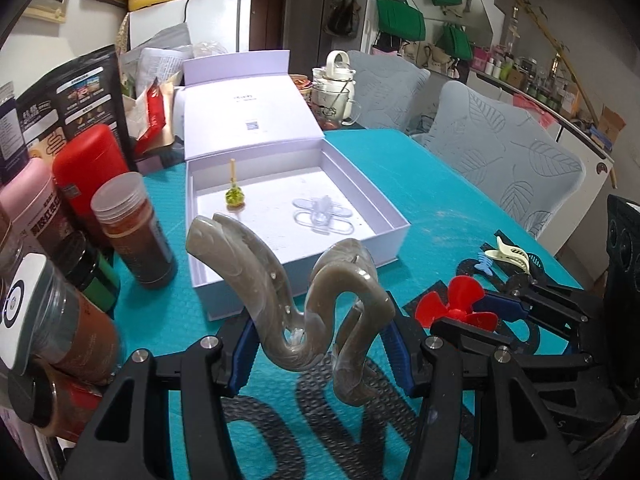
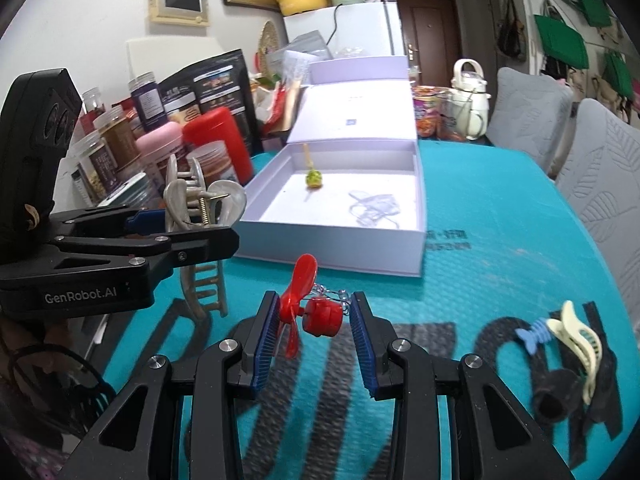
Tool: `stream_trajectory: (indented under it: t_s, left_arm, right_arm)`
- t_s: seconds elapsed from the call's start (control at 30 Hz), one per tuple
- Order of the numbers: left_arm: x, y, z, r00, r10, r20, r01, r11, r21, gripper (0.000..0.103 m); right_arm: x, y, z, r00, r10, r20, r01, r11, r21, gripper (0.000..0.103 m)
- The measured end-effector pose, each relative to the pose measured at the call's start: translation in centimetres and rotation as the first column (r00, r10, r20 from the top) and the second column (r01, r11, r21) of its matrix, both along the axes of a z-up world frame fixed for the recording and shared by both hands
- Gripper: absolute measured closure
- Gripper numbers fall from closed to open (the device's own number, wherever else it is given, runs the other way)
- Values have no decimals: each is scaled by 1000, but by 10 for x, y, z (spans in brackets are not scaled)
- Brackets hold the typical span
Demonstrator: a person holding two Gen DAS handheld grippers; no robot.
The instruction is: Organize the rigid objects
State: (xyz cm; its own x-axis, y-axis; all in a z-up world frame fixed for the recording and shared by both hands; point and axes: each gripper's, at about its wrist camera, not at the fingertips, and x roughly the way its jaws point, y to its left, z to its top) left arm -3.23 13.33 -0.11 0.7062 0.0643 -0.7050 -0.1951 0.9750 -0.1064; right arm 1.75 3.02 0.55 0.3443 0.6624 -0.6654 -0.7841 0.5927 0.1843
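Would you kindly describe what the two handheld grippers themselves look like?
Both the left gripper and the right gripper are matte black plastic linkages with silver pivot bolts and ribbed blue pads lining the fingers. The left one carries white "GenRobot.AI" lettering on its side and a black camera housing on top. No sleeves are identifiable.

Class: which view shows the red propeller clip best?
The right wrist view: the red propeller clip sits centred and near in the right gripper. The left wrist view shows only its blades, off to the side.
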Motion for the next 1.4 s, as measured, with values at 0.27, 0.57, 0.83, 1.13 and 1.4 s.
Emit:
stream_trajectory:
  t_s: [0.27, 0.57, 0.83, 1.13, 1.4]
  left_arm:
    - [2, 20, 5, 999, 13, 36, -13, 1000, -16, 48]
    - [15, 31, 22, 997, 15, 78, -14, 1000, -5, 48]
    - [34, 43, 40, 992, 24, 123, -24, 1000, 2, 48]
    - [63, 59, 49, 988, 48, 147, -47, 999, -4, 48]
    - [88, 76, 52, 986, 53, 160, -54, 999, 0, 48]
  right_arm:
    - [-4, 27, 9, 999, 38, 34, -38, 999, -20, 68]
    - [9, 46, 30, 995, 59, 86, -58, 998, -21, 68]
    - [36, 59, 46, 993, 49, 105, -49, 999, -5, 68]
    - [72, 71, 59, 992, 32, 123, -32, 999, 1, 68]
    - [100, 86, 66, 990, 16, 142, -17, 1000, 8, 68]
